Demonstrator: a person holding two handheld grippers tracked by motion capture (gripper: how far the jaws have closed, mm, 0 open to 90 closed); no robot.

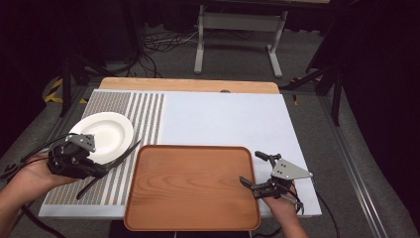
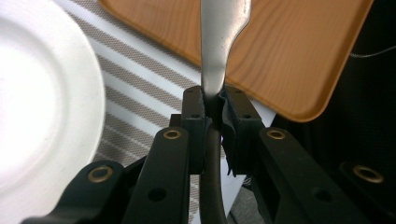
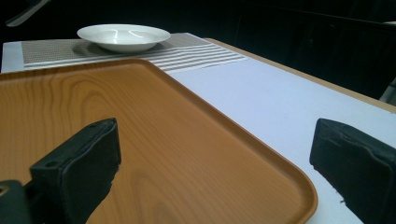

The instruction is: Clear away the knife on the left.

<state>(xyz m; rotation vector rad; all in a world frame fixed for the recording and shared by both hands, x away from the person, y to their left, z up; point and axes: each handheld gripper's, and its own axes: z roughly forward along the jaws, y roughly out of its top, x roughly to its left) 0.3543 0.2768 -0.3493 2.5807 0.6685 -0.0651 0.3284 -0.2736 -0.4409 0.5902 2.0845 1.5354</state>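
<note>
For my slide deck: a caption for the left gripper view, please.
Left gripper shut on a utensil, plate and tray beyond.

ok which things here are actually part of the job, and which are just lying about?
In play:
- utensil, clamped in the left gripper
- white plate, beside that gripper
- wooden tray, with the open right gripper over its right edge

Just there:
- striped mat
- metal stand on the floor behind the table
</note>
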